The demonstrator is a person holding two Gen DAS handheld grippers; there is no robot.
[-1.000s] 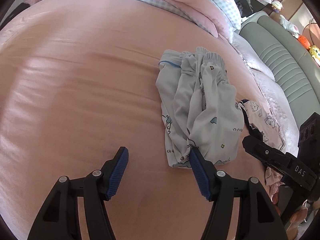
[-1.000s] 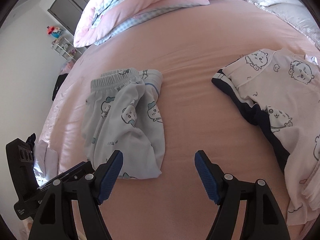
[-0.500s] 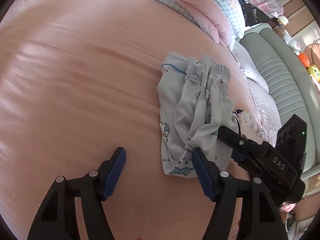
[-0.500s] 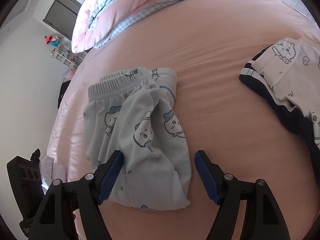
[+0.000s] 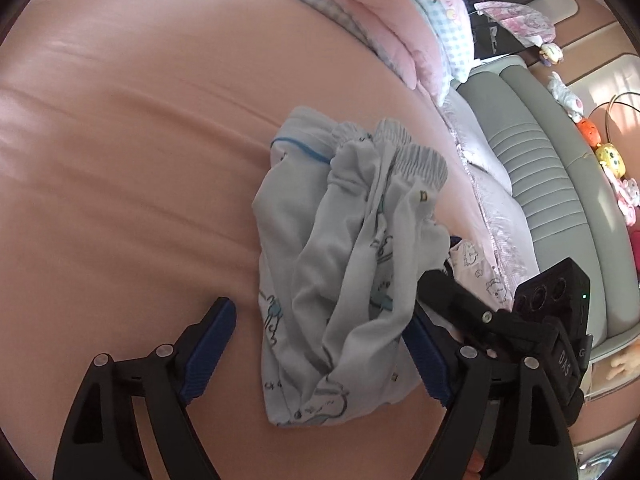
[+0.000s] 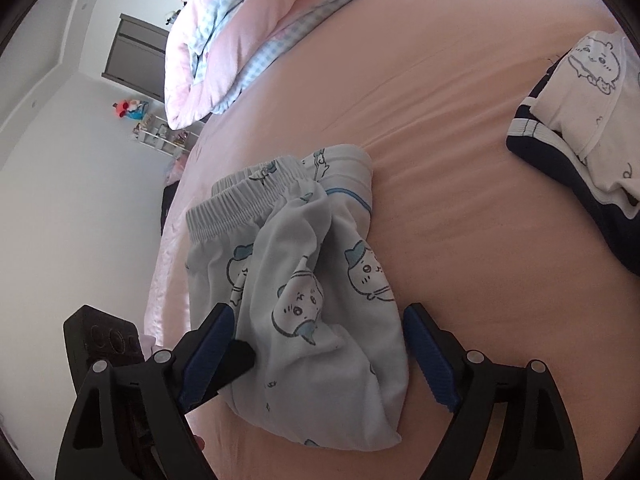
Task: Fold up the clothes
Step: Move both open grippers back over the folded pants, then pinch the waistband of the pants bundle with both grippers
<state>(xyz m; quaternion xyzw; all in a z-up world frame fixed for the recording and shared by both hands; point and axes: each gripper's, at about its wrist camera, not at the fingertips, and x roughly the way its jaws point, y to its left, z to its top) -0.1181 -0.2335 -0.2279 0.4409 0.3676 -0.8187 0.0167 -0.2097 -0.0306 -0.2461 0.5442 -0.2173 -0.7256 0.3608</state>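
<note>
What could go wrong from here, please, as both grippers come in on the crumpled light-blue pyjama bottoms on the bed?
1. The light-blue pyjama bottoms lie bunched in layers, so the opening right gripper may pinch only one layer.
2. The left gripper, also opening around the hem, sits close to the right one; their fingers could collide.
3. A pad could snag the pink bedsheet under the cloth.

Two tongs, two garment heaps.
</note>
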